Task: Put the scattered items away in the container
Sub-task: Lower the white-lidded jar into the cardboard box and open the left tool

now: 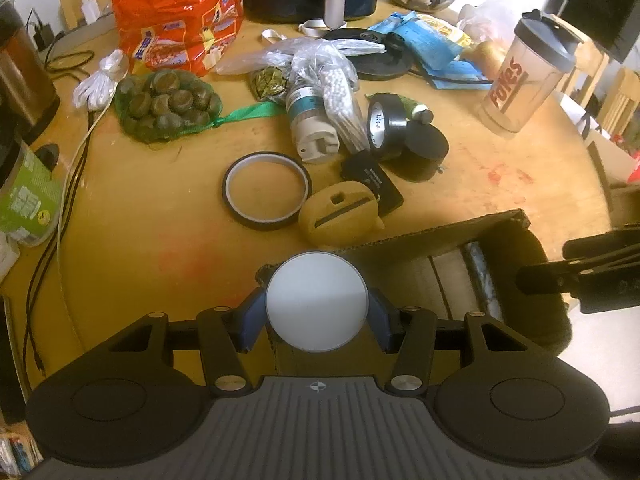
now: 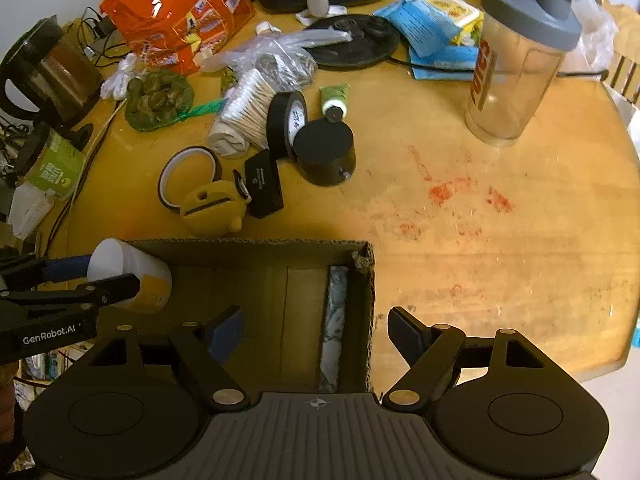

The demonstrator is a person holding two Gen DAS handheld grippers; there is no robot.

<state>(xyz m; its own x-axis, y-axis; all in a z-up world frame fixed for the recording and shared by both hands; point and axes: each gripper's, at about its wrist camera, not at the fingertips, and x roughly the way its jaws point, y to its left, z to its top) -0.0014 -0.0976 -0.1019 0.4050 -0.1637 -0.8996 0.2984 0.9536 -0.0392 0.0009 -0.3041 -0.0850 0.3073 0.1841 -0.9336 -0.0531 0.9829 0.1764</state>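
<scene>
At the near-left corner of the cardboard box (image 2: pixel 362 300), the left tool (image 1: pixel 316 316) is clamped on a white-and-yellow cup (image 2: pixel 132 276), its blue pads pressing both sides; the cup lies tilted, its long axis running along the tool's fingers, white base toward the left wrist camera and the other end aimed at the box; over the box, the right tool (image 2: pixel 314 334) stands with jaws apart and nothing between them; a marbled slab (image 2: pixel 336 320) lies lengthwise along the box's right wall; scattered items remain on the worktop (image 2: pixel 500 248) beyond.
</scene>
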